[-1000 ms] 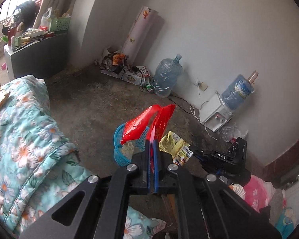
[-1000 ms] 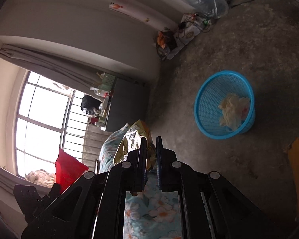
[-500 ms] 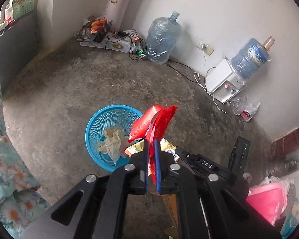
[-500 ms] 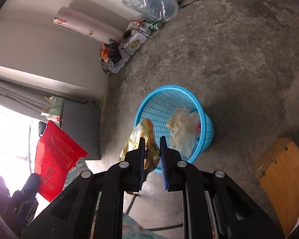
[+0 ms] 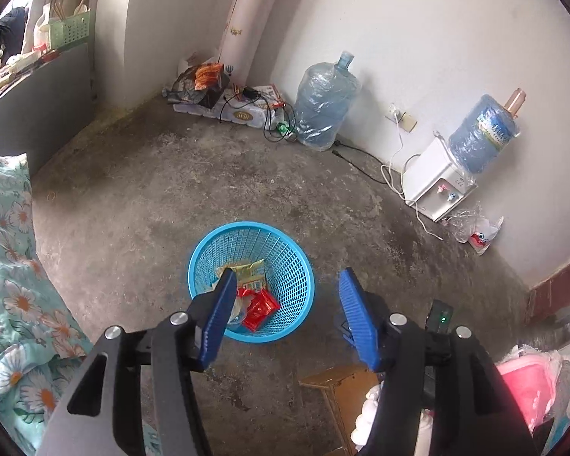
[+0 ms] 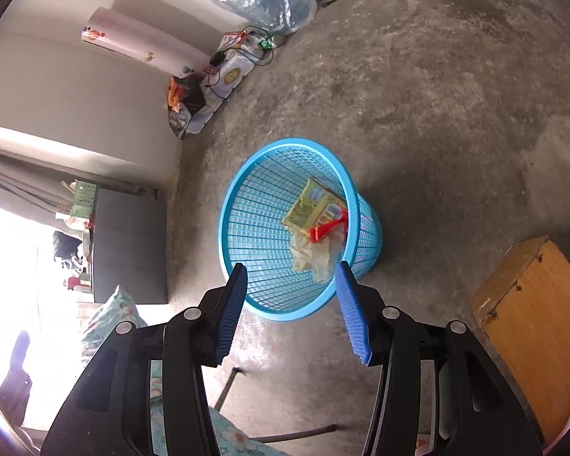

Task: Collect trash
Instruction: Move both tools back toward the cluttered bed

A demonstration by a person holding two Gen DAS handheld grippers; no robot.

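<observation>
A blue mesh waste basket [image 5: 285,250] stands on the concrete floor; it also shows in the right wrist view [image 6: 247,228]. Inside it lie a red wrapper [image 5: 260,309], a yellow snack packet [image 5: 247,271] and crumpled white paper. In the right wrist view the yellow packet [image 6: 311,209], the red wrapper [image 6: 325,230] and the white paper [image 6: 313,256] lie in the basket. My left gripper [image 5: 285,285] is open and empty just above the basket. My right gripper [image 6: 290,277] is open and empty above the basket's near rim.
A flowered bed cover [image 5: 11,285] is at the left. A wooden stool [image 6: 532,323] stands right of the basket. Two water bottles [image 5: 325,108], a white dispenser [image 5: 437,182], cables and a pile of packets [image 5: 209,87] line the wall. A grey cabinet [image 5: 38,102] is far left.
Both grippers opened. The red wrapper and the yellow packet left the grippers and now lie in the basket.
</observation>
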